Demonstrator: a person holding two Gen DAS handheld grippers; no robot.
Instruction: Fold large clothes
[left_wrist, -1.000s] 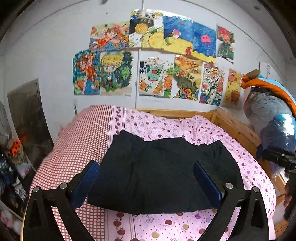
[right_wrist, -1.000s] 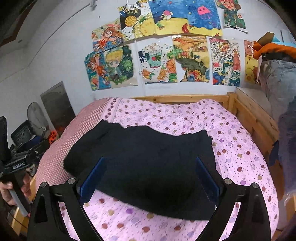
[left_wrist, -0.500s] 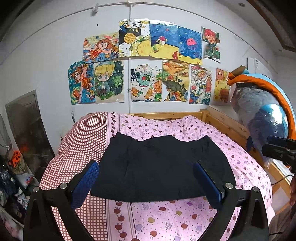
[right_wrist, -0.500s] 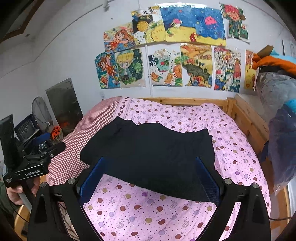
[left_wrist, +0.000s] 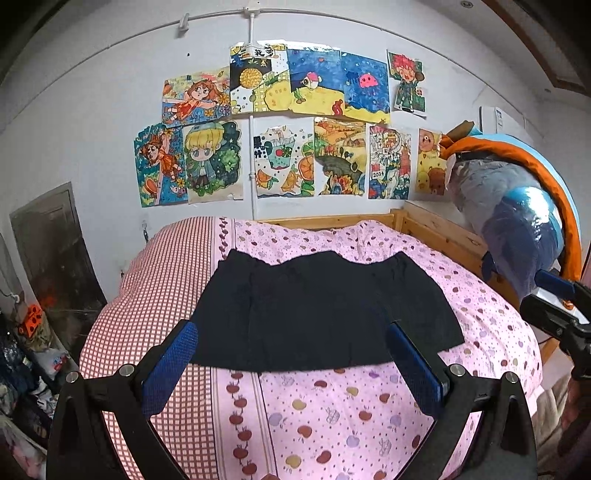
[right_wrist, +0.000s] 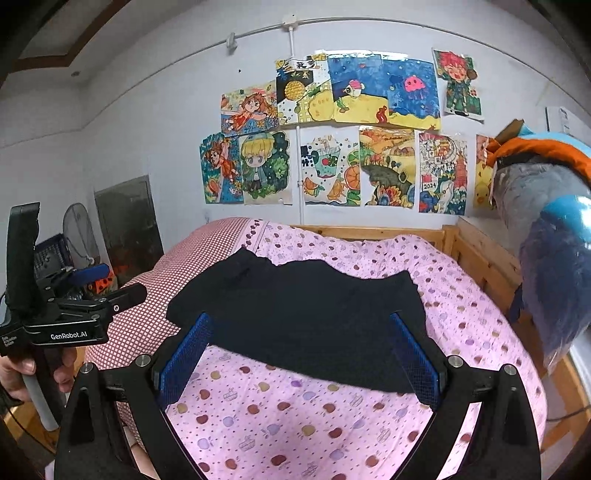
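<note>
A black garment (left_wrist: 317, 310) lies folded flat on a pink apple-print bedcover (left_wrist: 332, 410); it also shows in the right wrist view (right_wrist: 306, 321). My left gripper (left_wrist: 295, 362) is open and empty, held back from the garment's near edge. My right gripper (right_wrist: 301, 354) is open and empty, also back from the garment. The right gripper's body (left_wrist: 554, 310) shows at the right edge of the left wrist view. The left gripper's body (right_wrist: 66, 314) shows at the left of the right wrist view, in a hand.
A red-checked pillow area (left_wrist: 155, 291) covers the bed's left side. A wooden bed frame (left_wrist: 439, 229) runs along the back and right. Hanging jackets (left_wrist: 517, 221) are at the right. Clutter (left_wrist: 26, 339) and a fan (right_wrist: 77, 236) stand at the left. Drawings cover the wall.
Both grippers have pulled back and up from the garment, so it looks smaller and farther. The garment lies still on the bed. Both jaws stay open.
</note>
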